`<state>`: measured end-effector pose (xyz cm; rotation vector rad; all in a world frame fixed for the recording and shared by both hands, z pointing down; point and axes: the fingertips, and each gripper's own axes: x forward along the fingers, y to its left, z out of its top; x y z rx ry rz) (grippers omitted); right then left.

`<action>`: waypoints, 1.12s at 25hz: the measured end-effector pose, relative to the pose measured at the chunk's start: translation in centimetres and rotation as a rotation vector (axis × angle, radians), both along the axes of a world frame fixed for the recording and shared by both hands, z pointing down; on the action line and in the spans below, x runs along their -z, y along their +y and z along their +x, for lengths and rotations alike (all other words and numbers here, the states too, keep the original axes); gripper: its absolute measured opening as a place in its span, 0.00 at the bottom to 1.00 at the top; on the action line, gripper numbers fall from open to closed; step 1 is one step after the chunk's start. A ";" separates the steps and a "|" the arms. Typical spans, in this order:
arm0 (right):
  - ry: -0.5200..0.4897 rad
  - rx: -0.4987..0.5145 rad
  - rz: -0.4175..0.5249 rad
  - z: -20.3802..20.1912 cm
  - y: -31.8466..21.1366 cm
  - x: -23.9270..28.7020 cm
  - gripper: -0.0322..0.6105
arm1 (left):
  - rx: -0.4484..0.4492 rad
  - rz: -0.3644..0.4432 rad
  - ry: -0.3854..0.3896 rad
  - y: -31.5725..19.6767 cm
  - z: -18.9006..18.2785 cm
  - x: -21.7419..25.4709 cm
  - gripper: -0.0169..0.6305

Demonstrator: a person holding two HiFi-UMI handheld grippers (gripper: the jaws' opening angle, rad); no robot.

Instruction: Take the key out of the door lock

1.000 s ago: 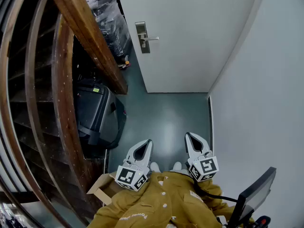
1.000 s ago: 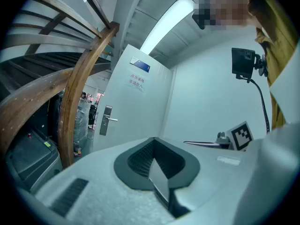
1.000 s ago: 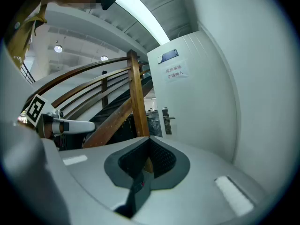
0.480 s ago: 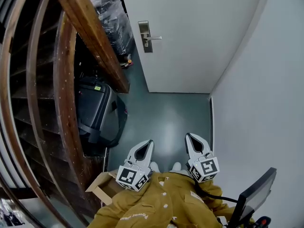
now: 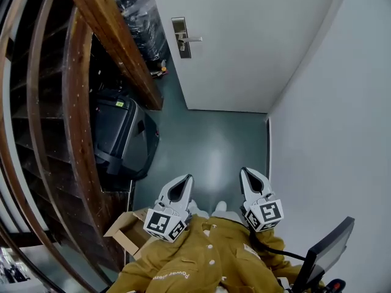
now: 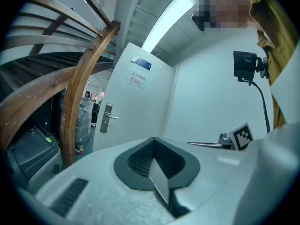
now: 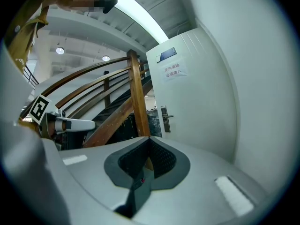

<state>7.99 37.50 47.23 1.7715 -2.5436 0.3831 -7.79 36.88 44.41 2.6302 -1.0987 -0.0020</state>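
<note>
The left gripper (image 5: 187, 178) and the right gripper (image 5: 244, 171) are held side by side low in the head view, each with its jaws closed together and nothing gripped between them. The door lock (image 5: 180, 38), a metal plate with a lever handle, is mounted on the white door (image 5: 244, 47) across the grey floor (image 5: 208, 139), well apart from both grippers. The key is too small to be made out.
</note>
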 end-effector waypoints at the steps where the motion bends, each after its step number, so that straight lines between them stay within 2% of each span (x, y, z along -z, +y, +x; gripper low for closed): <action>1: -0.001 0.000 0.001 0.5 -0.2 -0.1 0.06 | 0.018 -0.002 -0.001 -0.1 -0.1 -0.1 0.02; 5: -0.015 0.009 -0.012 1.7 -0.8 -0.7 0.06 | 0.073 -0.020 0.000 -0.7 0.1 -0.6 0.02; 9: -0.014 0.024 -0.033 2.4 -2.2 -1.2 0.06 | 0.063 -0.035 -0.006 -2.1 1.3 -1.0 0.02; 13: -0.015 0.017 -0.061 2.9 -5.9 -2.7 0.06 | 0.067 -0.052 0.002 -5.9 1.5 -2.1 0.02; 19: -0.001 0.007 -0.065 2.0 -15.8 -2.7 0.06 | 0.067 -0.074 0.034 -15.9 0.4 -2.9 0.02; 24: 0.037 -0.040 -0.023 1.8 -26.1 -0.9 0.06 | 0.004 -0.047 0.043 -25.5 -0.4 -1.0 0.02; 28: 0.044 -0.087 -0.003 1.9 -32.3 0.4 0.06 | -0.033 -0.030 0.028 -31.7 -0.8 0.1 0.02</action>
